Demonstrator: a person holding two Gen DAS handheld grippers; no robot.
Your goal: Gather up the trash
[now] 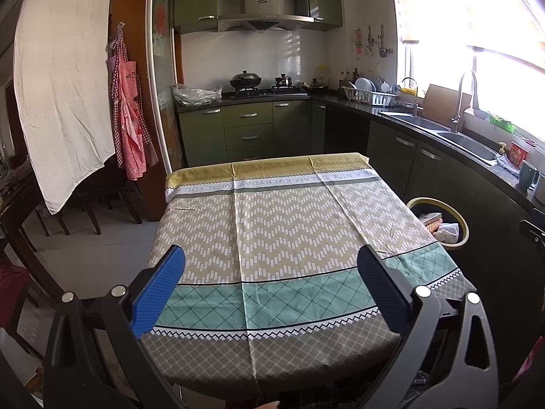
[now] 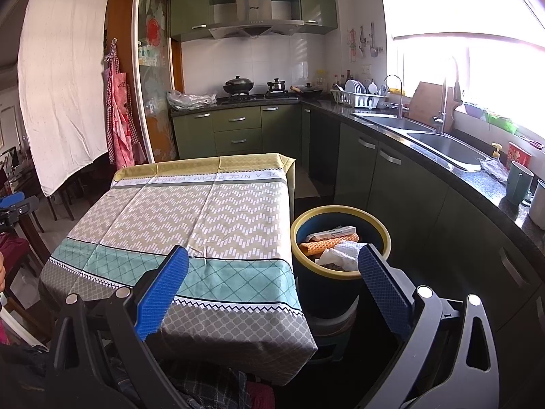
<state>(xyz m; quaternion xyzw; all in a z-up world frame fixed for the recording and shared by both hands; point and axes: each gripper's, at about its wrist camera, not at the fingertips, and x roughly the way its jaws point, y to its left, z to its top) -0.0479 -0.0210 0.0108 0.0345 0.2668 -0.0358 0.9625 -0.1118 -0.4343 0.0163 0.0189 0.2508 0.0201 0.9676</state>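
A dark blue trash bin with a yellow rim [image 2: 340, 209] stands on the floor at the table's right side; it also shows in the left wrist view [image 1: 461, 220]. Inside lie crumpled white paper [image 2: 340, 254], an orange wrapper [image 2: 323, 243] and a white packet [image 2: 332, 231]. The table [image 1: 272, 238] wears a patterned cloth, also in the right wrist view [image 2: 187, 221]. My left gripper [image 1: 270, 291] is open and empty over the table's near edge. My right gripper [image 2: 272, 288] is open and empty, over the table's right edge beside the bin.
Green kitchen cabinets [image 1: 248, 129] and a stove with pots [image 1: 265, 85] are at the back. A counter with a double sink [image 2: 429, 139], dish rack [image 2: 357, 97] and mugs [image 2: 519, 182] runs along the right. A white sheet [image 1: 64, 78] and an apron [image 1: 129, 112] hang at left.
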